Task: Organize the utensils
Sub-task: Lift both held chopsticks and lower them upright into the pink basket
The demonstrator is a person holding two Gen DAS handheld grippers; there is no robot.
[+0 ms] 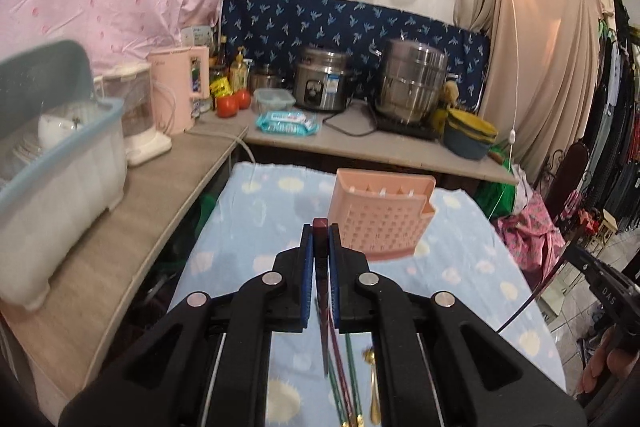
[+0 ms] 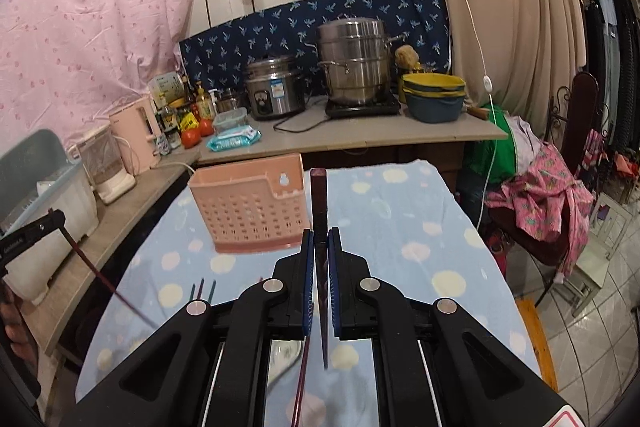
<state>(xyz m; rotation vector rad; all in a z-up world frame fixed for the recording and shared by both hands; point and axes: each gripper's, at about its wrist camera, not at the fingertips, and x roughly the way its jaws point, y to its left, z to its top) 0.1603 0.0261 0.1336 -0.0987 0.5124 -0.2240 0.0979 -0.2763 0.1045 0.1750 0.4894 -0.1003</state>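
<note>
A pink perforated utensil holder [image 1: 382, 217] stands on the blue spotted cloth; it also shows in the right wrist view [image 2: 250, 205]. My left gripper [image 1: 321, 233] is shut on a dark red chopstick [image 1: 321, 267], held above the cloth just left of the holder. My right gripper [image 2: 320, 239] is shut on another dark red chopstick [image 2: 319, 203], its top end right of the holder. Green and red chopsticks [image 1: 345, 379] and a gold spoon [image 1: 374, 387] lie on the cloth below my left gripper. The left gripper and its chopstick show at the left of the right wrist view [image 2: 48, 223].
A wooden counter [image 1: 132, 227] on the left carries a dish bin [image 1: 60, 163] and a pink kettle [image 1: 180, 87]. The back counter holds a rice cooker [image 1: 320, 79], a steamer pot [image 1: 412, 83] and stacked bowls [image 1: 470, 135]. Clothes hang at the right.
</note>
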